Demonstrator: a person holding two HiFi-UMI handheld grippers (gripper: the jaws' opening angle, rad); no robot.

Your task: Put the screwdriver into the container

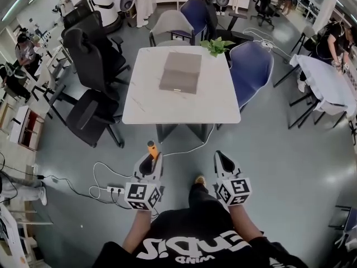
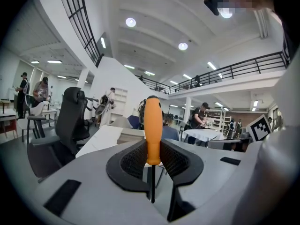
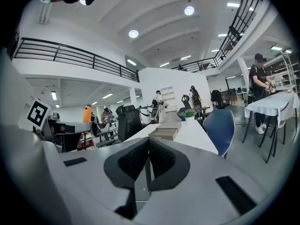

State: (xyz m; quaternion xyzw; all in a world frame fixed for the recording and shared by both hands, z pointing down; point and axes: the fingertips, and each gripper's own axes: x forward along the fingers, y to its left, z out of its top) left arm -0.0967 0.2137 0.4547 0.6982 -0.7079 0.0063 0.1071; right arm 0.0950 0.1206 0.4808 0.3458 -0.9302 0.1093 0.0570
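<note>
A screwdriver [image 2: 153, 135] with an orange handle stands upright between the jaws of my left gripper [image 2: 153, 159], which is shut on it; its thin shaft points down. In the head view the left gripper [image 1: 148, 163] hangs over the floor in front of the white table [image 1: 139, 108], the screwdriver's orange handle [image 1: 150, 146] sticking up from it. A grey box-shaped container [image 1: 180, 71] rests on the table, its lid down. My right gripper [image 1: 224, 162] is shut and empty, its pads touching. The right gripper view shows the container [image 3: 166, 131] ahead on the table.
Black office chairs [image 1: 89, 54] stand left of the table, a blue chair [image 1: 252, 66] at its right, grey and blue chairs behind. A small green plant [image 1: 216, 46] sits at the table's far right corner. A power strip and cables [image 1: 114, 190] lie on the floor at left.
</note>
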